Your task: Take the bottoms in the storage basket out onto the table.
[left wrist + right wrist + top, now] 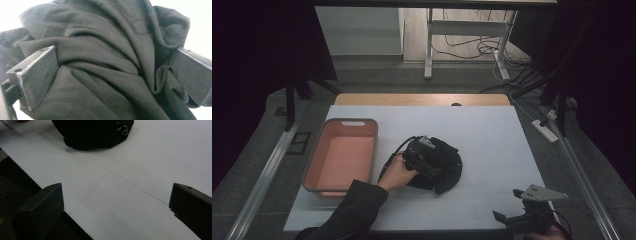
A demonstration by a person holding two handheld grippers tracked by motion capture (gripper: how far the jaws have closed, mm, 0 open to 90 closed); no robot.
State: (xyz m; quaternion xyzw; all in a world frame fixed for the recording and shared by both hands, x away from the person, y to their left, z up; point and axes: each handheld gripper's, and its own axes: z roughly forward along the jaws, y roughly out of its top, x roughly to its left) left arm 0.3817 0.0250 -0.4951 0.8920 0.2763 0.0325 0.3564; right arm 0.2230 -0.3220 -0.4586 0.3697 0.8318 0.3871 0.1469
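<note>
A crumpled black garment [446, 161] lies near the middle of the white table top [497, 130]. The person's left hand holds my left gripper [424, 154] pressed into the garment's left side. In the left gripper view the jaws stand wide apart, open, with folds of the dark cloth [112, 62] bunched between them and not pinched. My right gripper [508, 205] hovers at the table's front right corner, open, with nothing between its jaws. The right gripper view looks across bare table [130, 202] toward the garment [95, 132], which lies well away from it.
A pink rectangular bin [352, 121] stands on the table's left side, close to the garment. Beyond the table are a grey floor, desk legs with cables [472, 47] and a power strip [544, 127] at the right. Dark curtains hang on both sides.
</note>
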